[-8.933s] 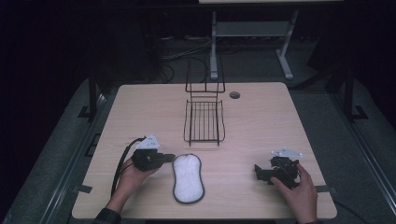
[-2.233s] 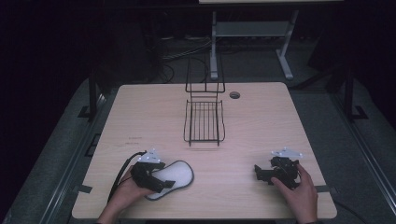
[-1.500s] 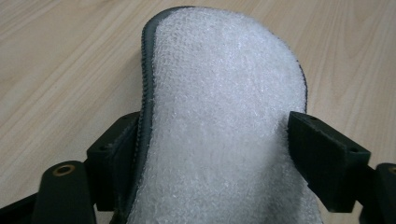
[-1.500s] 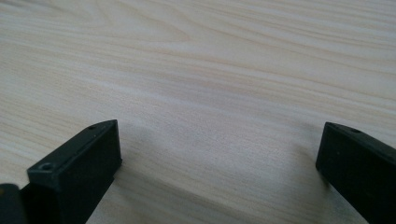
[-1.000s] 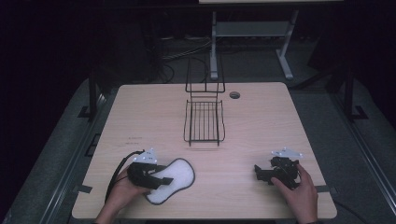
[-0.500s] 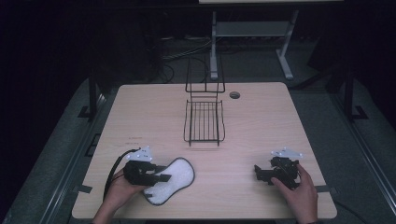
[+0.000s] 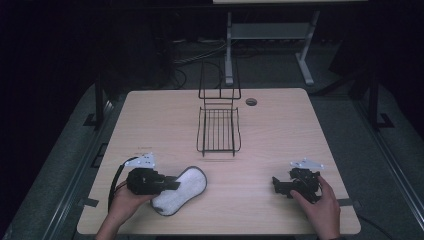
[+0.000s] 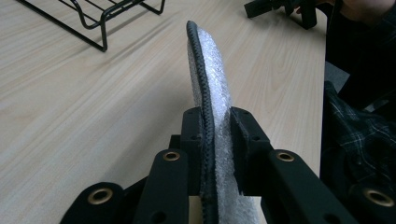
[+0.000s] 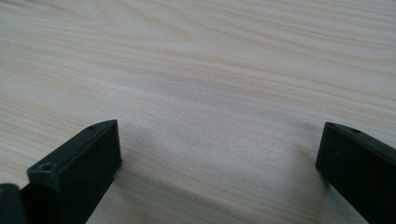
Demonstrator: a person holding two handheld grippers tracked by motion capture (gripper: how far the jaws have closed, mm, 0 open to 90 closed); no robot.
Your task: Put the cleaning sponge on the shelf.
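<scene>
Presently the white insole (image 8: 212, 70) is gripped at one end between the jaws of the left gripper (image 7: 170, 185), which have just been closing on it, presumably for carrying. It lies on the table (image 7: 280, 125), near left. The right gripper (image 7: 276, 184) rests spread apart, empty, near right.

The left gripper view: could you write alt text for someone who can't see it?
Two black tongs pinch a white insole with a dark rim, held on edge above a pale wooden table. A black wire rack stands at the top left, and the other hand's gripper rests at the top right.
</scene>
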